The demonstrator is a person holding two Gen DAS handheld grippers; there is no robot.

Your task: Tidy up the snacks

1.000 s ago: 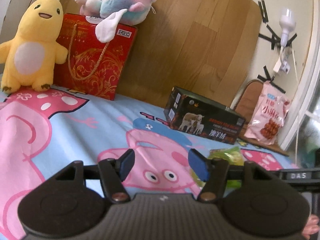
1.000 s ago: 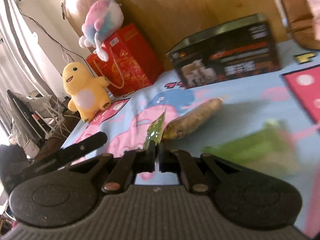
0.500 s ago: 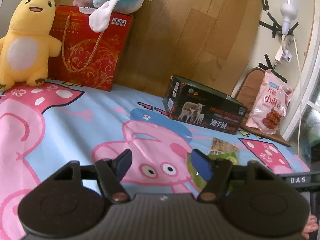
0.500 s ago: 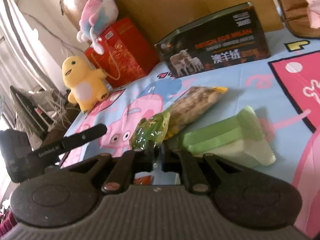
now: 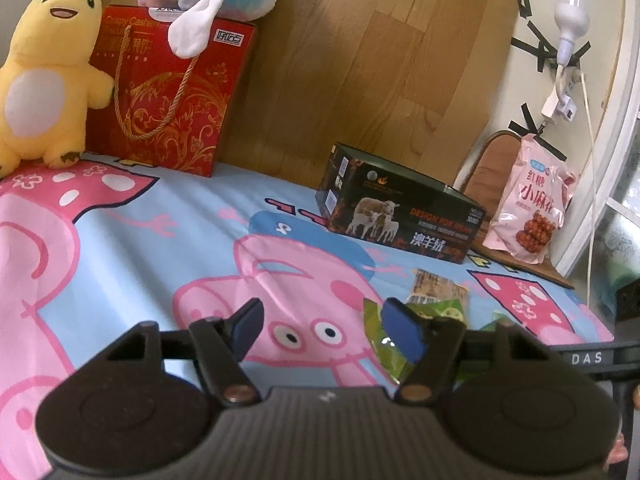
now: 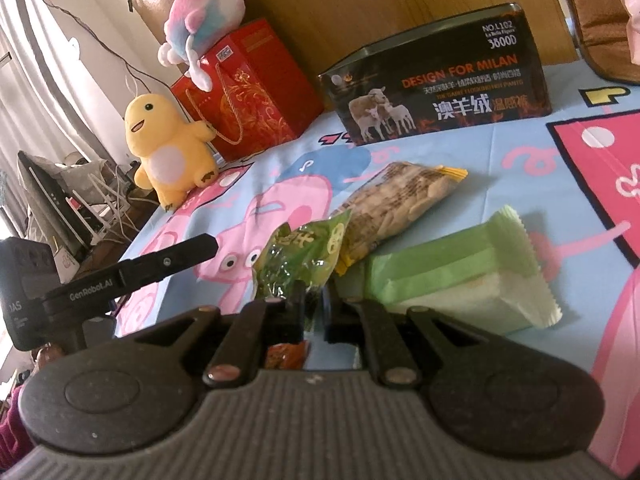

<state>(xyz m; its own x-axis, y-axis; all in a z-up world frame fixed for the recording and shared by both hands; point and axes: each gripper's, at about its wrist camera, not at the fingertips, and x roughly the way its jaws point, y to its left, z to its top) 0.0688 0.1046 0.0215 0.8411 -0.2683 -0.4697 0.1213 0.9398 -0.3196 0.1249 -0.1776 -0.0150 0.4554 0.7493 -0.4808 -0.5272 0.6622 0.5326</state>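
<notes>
Snacks are seen in the left wrist view just beyond the left tool (image 5: 326,326), whose blue-padded fingers are spread wide with nothing between them; a green packet (image 5: 382,344) is partly hidden behind the right-hand finger, and a packet of seeds (image 5: 434,290) lies just past it on the cartoon-printed sheet (image 5: 160,248). A black box (image 5: 400,220) is set farther back, with a pink snack bag (image 5: 528,216) to its right. In the right wrist view, the right tool (image 6: 314,300) is shown drawn together and clamped on the near edge of the green packet (image 6: 300,256), which is stood up from the fingertips. The packet of seeds (image 6: 400,200) is touched by its far end, and a pale green wrapped bar (image 6: 456,272) lies just to the right of the tool.
</notes>
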